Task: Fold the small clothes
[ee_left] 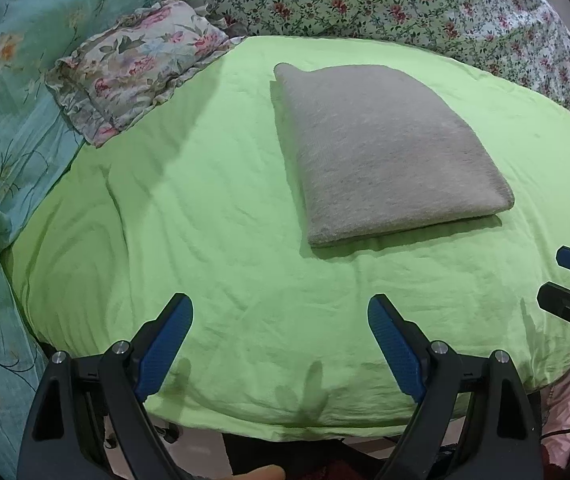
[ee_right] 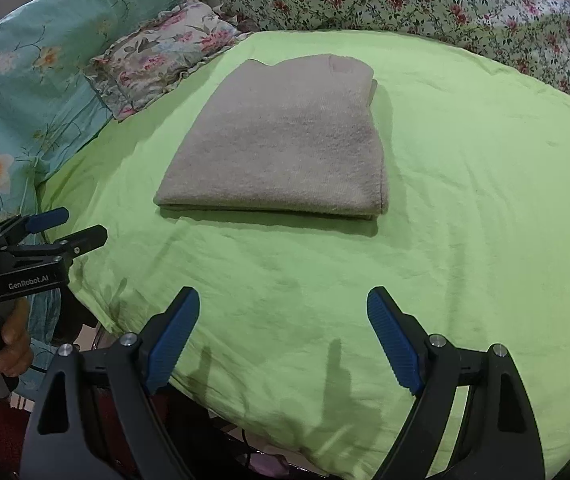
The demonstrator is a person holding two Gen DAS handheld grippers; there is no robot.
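A grey knitted garment (ee_left: 385, 152) lies folded into a flat rectangle on a light green sheet (ee_left: 205, 220); it also shows in the right wrist view (ee_right: 285, 144). My left gripper (ee_left: 281, 312) is open and empty, held above the sheet's near edge, short of the garment. My right gripper (ee_right: 283, 304) is open and empty too, above the near part of the green sheet (ee_right: 465, 200). The right gripper's tips show at the right edge of the left wrist view (ee_left: 565, 280). The left gripper shows at the left of the right wrist view (ee_right: 65, 228).
A floral frilled pillow (ee_left: 137, 64) lies at the sheet's far left corner. A turquoise flowered cover (ee_left: 9, 120) runs along the left. A white rose-print quilt (ee_left: 405, 0) lies behind. The sheet's front edge (ee_left: 285, 428) drops off below my grippers.
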